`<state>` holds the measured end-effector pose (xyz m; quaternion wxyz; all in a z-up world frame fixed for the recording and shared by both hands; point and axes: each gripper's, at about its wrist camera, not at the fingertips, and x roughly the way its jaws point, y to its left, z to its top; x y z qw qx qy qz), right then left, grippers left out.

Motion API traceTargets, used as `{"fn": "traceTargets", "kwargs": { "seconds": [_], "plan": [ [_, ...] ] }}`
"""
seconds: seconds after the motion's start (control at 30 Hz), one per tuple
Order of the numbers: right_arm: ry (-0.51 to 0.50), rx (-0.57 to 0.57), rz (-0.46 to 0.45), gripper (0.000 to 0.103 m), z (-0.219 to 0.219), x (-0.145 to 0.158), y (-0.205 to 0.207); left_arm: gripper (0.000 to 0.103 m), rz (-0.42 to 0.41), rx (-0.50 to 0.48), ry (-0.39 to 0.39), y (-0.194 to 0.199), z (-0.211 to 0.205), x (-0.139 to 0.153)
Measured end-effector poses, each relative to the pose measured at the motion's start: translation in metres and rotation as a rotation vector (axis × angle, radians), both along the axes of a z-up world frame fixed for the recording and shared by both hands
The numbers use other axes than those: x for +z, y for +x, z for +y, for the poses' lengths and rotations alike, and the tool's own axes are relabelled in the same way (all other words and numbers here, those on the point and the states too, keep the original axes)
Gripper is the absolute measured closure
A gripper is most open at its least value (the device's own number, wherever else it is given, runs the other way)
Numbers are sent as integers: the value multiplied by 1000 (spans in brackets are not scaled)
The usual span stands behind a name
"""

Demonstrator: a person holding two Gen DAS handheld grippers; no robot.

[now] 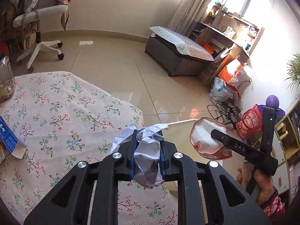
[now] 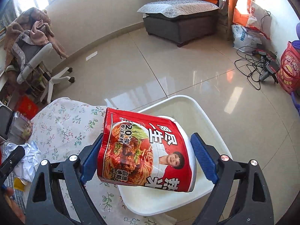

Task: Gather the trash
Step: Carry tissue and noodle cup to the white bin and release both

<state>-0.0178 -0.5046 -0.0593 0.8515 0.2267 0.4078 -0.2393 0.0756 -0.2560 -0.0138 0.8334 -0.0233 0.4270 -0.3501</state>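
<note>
Glossy beige floor tiles [image 2: 150, 71] are being lit from the window, with a grey ottoman [image 2: 180, 22] beyond the floral-clothed desk [image 1: 61, 108]. Crumpled paper [image 1: 148, 155] is being clenched in the left gripper [image 1: 148, 161] jaws over the desk edge. A red noodle packet [image 2: 148, 150] is being grasped by the right gripper [image 2: 148, 159] jaws above the white tray [image 2: 210, 116].

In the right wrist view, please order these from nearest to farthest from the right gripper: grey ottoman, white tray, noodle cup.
1. noodle cup, between the jaws of the right gripper
2. white tray, just below
3. grey ottoman, far across the floor
</note>
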Motion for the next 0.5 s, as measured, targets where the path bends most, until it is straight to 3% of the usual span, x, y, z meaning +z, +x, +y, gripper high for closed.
{"fn": "traceTargets", "kwargs": {
  "seconds": [0.3,0.5],
  "plan": [
    [-31,-75,60,7,-1,-2,-8,84,41,-80,-14,-2,-49,-7],
    [-52,-195,74,7,-18,1,-22,84,45,-126,-29,-4,-81,0]
  ]
}}
